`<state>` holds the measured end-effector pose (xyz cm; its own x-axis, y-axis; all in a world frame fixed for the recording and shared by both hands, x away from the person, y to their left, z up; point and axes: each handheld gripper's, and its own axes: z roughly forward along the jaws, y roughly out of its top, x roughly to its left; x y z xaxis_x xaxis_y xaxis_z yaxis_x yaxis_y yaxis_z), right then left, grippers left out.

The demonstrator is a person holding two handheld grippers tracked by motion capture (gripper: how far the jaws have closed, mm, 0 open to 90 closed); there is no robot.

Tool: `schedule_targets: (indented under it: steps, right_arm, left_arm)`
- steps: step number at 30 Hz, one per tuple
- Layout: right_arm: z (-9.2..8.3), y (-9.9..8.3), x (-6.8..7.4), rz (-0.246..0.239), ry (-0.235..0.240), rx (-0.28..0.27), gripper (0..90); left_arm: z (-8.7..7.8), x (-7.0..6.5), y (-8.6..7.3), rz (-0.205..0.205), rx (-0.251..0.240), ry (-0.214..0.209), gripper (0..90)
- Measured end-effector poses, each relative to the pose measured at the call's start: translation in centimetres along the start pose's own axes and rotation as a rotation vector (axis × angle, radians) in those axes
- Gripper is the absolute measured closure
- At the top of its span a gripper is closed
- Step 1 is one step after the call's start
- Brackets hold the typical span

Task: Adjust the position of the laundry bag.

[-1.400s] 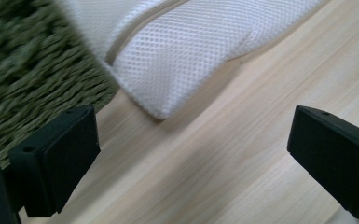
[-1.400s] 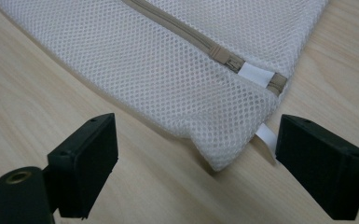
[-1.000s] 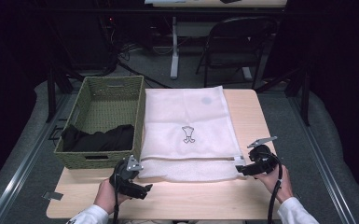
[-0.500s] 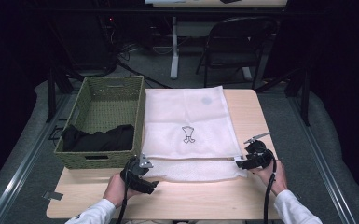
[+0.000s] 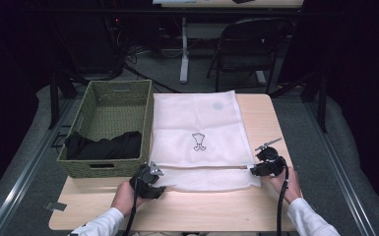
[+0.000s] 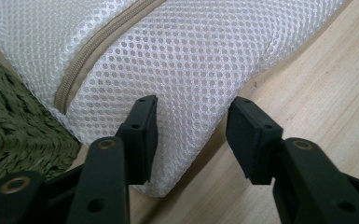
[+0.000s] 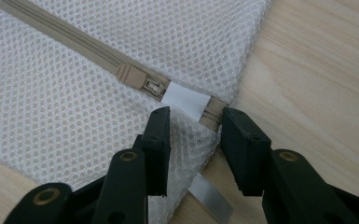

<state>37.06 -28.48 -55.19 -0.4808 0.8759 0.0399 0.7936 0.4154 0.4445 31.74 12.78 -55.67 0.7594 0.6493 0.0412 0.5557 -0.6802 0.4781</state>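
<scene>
A white mesh laundry bag lies flat on the wooden table, its beige zipper running along the near edge. My left gripper is at the bag's near left corner. Its jaws straddle that mesh corner and have just been closing, with a gap still showing beside one pad. My right gripper is at the near right corner. Its jaws straddle the zipper's end by the white tab and slider, and have also been closing.
A green woven basket stands against the bag's left edge, with a black cloth inside. A folding chair stands beyond the table. Bare wood lies to the right of the bag.
Both grippers have slid forward and inward onto the bag's near corners, and their jaws have narrowed around the mesh.
</scene>
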Motion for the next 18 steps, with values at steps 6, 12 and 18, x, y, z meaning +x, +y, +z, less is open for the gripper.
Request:
schedule_targets:
  steps: [6,12,18]
  right_arm:
    - [0.05,-0.05,-0.07,-0.001,-0.012,0.007,67.6]
    - [0.16,-0.11,-0.12,0.016,-0.002,0.008,73.2]
    - [0.18,-0.04,0.02,0.011,0.004,0.009,78.7]
  left_arm:
    - [0.17,0.13,0.07,0.001,0.012,0.007,64.6]
    - [0.22,0.23,0.13,0.000,0.011,0.012,75.0]
    - [0.32,0.38,0.29,-0.004,0.007,0.015,82.4]
